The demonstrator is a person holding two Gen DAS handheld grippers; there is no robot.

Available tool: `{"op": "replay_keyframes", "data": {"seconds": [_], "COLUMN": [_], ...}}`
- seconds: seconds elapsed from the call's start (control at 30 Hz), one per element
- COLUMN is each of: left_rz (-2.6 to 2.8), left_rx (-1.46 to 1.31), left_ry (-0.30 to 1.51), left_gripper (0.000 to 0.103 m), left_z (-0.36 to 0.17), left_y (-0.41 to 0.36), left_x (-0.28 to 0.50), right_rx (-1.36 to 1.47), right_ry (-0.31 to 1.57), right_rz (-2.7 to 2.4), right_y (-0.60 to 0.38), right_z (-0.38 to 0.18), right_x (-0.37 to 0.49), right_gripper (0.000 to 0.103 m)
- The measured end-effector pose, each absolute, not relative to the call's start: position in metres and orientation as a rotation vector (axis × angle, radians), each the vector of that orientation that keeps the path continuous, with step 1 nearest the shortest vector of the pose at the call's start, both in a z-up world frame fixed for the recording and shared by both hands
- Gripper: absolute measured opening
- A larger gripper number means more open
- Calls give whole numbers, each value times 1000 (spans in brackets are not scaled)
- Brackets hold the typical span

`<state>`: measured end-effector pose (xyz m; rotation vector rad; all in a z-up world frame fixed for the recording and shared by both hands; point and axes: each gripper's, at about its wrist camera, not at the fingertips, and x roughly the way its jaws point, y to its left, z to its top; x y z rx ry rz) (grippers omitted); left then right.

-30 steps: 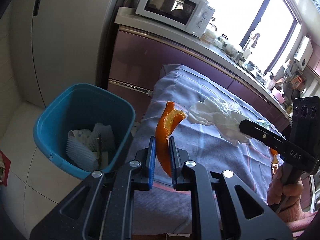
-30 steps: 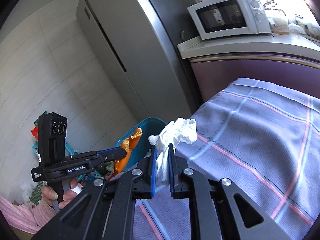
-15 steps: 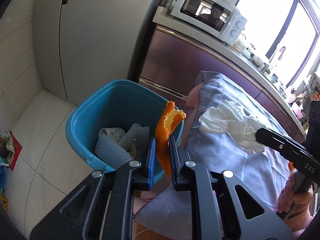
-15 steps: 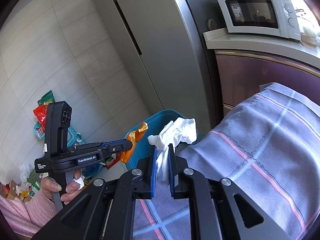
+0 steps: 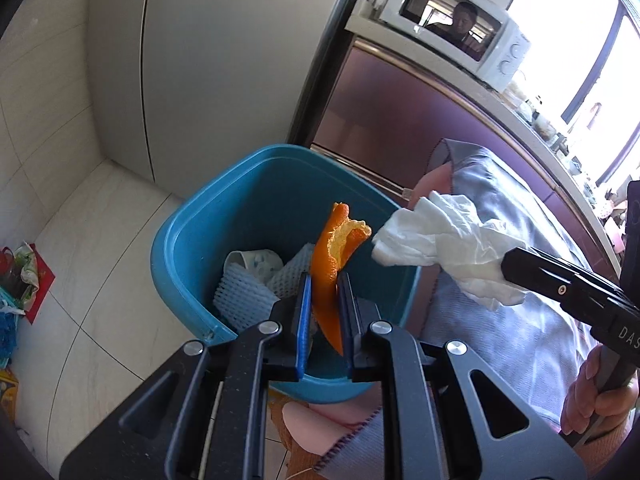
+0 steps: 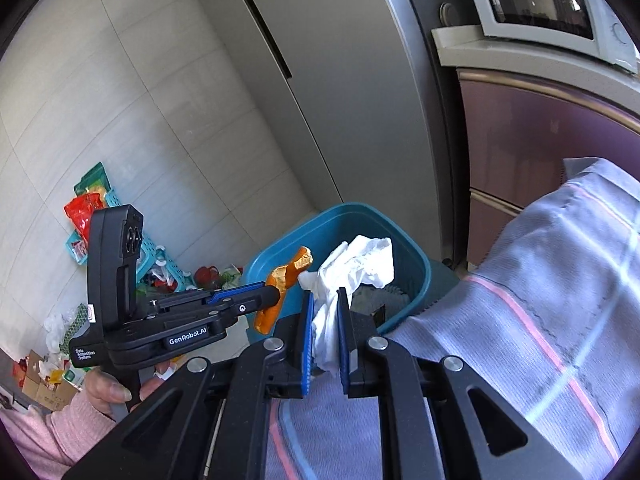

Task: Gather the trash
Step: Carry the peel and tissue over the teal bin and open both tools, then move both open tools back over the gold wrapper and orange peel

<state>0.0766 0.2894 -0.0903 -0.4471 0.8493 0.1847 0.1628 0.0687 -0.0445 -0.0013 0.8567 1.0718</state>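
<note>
The left gripper [image 5: 324, 280] is clenched on a strip of orange peel [image 5: 334, 256], which stands upright between the two blue pads, its lower tip hanging below them and its curled, pithy top rising above, directly over the open mouth of the blue bin [image 5: 188, 236]. The right gripper [image 6: 325, 296] is clamped on a crumpled white tissue [image 6: 352, 268]; the soft wad bulges out above the fingertips and a tail of it hangs down between the pads, at the bin's near rim, just beside the peel. In the left wrist view the tissue sits at the bin's right edge, almost touching the peel's top. The bin is a smooth plastic tub with rounded corners and a thick lip, standing on the pale tiled floor [image 5: 100, 280] against the cloth-covered table. Inside it lie pieces of white foam fruit netting [image 5: 244, 296] with a ribbed mesh texture and a small patterned paper cup [image 5: 256, 262] on its side. The tablecloth [image 6: 540, 320] beside the bin is a woven grey-lilac fabric crossed by pink and pale stripes. Beyond the bin stand a tall grey refrigerator [image 5: 224, 60] and glossy purple cabinets [image 5: 400, 120] topped by a white microwave [image 5: 452, 20]. To the bin's far left, bright packets and a teal basket [image 6: 148, 252] lie scattered on the floor.
</note>
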Motion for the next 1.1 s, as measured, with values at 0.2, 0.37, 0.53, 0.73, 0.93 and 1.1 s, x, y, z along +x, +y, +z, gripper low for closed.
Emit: {"op": "replay_keyframes", "data": {"seconds": [0.2, 0.37, 0.53, 0.73, 0.93, 1.1], "left_rz": [213, 222, 222, 220, 199, 157], "left_rx": [-452, -456, -471, -484, -475, -439], "left_ry": [873, 877, 882, 868, 832, 789], "left_gripper": [14, 11, 11, 11, 14, 26], "left_z": [-104, -112, -117, -115, -102, -84], "left_y": [295, 298, 298, 299, 294, 276], "left_x": [85, 93, 95, 91, 82, 78], "right_rx": [-32, -67, -87, -69, -44, -23], "right_ry": [920, 939, 960, 964, 960, 928], "right_rz": [1087, 1084, 1077, 1062, 1053, 1054], "right_y": [90, 106, 118, 114, 96, 70], "right_z": [-55, -60, -63, -64, -60, -48], "right_x": [169, 169, 173, 175, 172, 168], "right_gripper": [11, 11, 15, 21, 22, 23]}}
